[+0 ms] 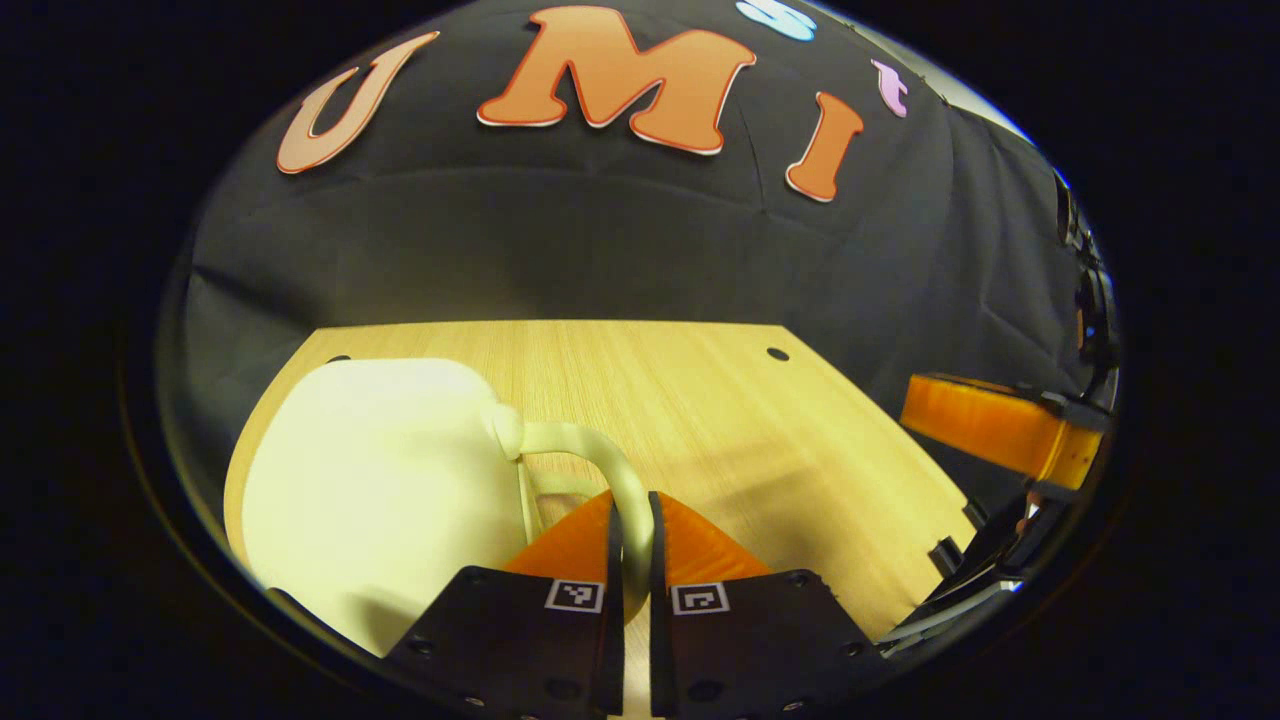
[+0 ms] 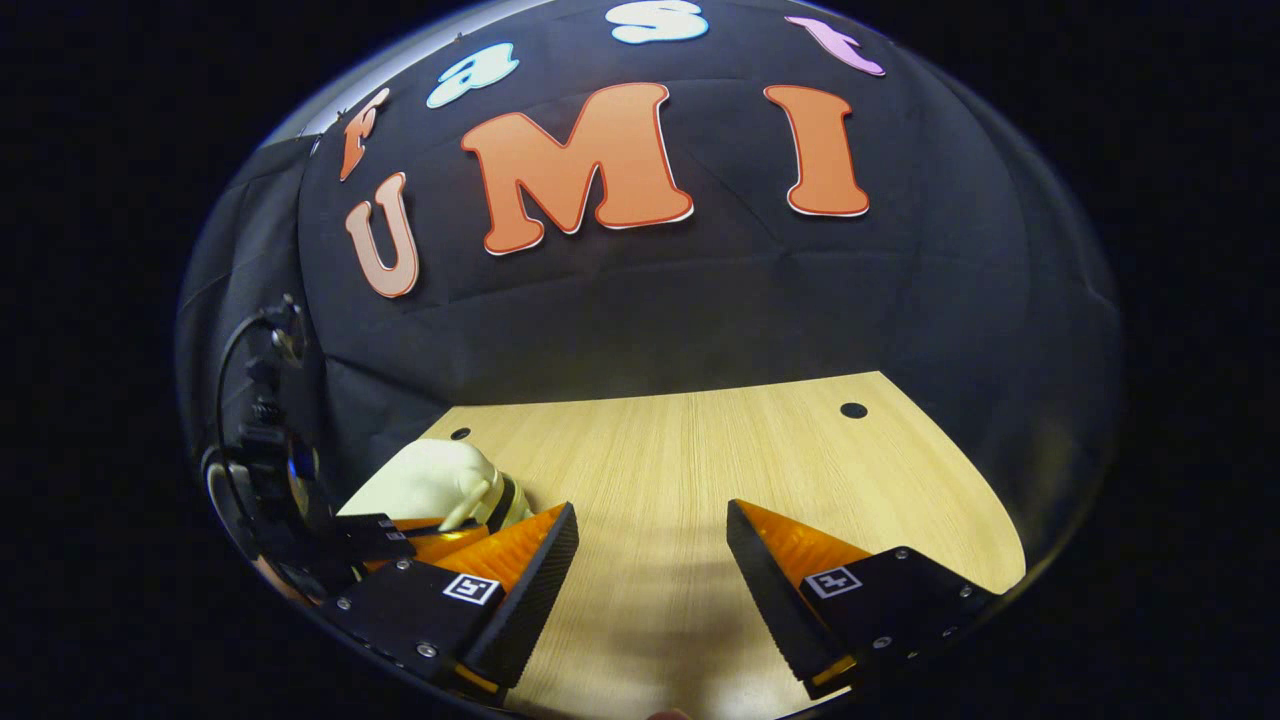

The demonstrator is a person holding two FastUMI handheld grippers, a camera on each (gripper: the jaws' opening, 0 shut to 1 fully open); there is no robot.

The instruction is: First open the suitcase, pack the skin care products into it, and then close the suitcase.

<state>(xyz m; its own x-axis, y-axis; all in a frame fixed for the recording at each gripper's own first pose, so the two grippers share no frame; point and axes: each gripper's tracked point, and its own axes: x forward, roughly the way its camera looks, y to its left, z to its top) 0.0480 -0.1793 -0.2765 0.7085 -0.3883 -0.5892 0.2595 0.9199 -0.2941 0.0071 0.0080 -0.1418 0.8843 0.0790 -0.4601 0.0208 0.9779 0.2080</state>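
Nearest in the left gripper view, the left gripper [image 1: 632, 545] has its jaws clenched on the thin curved handle [image 1: 618, 470] of the cream suitcase [image 1: 385, 480], one finger on each side of the loop. The handle arcs up from the case's rounded shoulder and looks like a narrow, fairly stiff plastic band, a sound place to take hold (the smooth, glossy shell beside it would likely slip between the fingers). The case looks small and hard-shelled, probably light, and it sits closed near the left edge of the desk [image 1: 720, 420], toward the front left corner.

In the right gripper view, the right gripper [image 2: 650, 545] hovers low over bare wood with its jaws spread wide and nothing between them. To its left the suitcase [image 2: 435, 482] shows as a pale rounded lump by the desk's left edge.

Farther off, the desk [image 2: 760, 450] runs back to its far edge, with a small dark hole near each far corner. I cannot make out any skin care products on the visible wood.
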